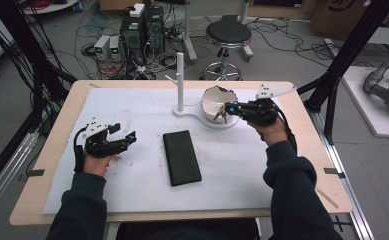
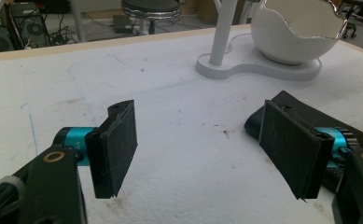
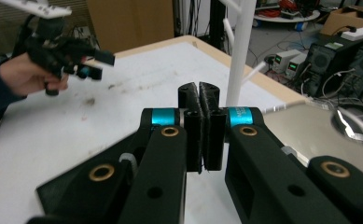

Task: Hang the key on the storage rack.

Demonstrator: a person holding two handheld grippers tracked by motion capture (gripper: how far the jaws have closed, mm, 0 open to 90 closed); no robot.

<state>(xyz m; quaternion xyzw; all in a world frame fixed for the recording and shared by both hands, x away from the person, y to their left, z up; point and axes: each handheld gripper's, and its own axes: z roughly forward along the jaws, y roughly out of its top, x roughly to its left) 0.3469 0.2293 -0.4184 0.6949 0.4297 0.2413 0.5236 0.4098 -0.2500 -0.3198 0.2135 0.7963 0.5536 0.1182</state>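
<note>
High view: left claw (image 1: 123, 136) gaping above bench (image 1: 62, 125), black case (image 1: 181, 157) lying just right of its tips. Right claw (image 1: 226, 111) pressed together, empty, tips at bowl (image 1: 213, 101) rim; stand (image 1: 180, 82) beyond.

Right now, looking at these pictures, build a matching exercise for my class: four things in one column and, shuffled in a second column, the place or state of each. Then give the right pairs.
Things:
1. left gripper
2. right gripper
3. black case
4. white post

Places or states:
A. lying flat at the middle of the table
B. jaws shut, at the rim of the white bowl
C. standing upright on the white base, beside the bowl
D. jaws wide open, nothing between them

Pairs: 1-D, 2-B, 3-A, 4-C
</note>
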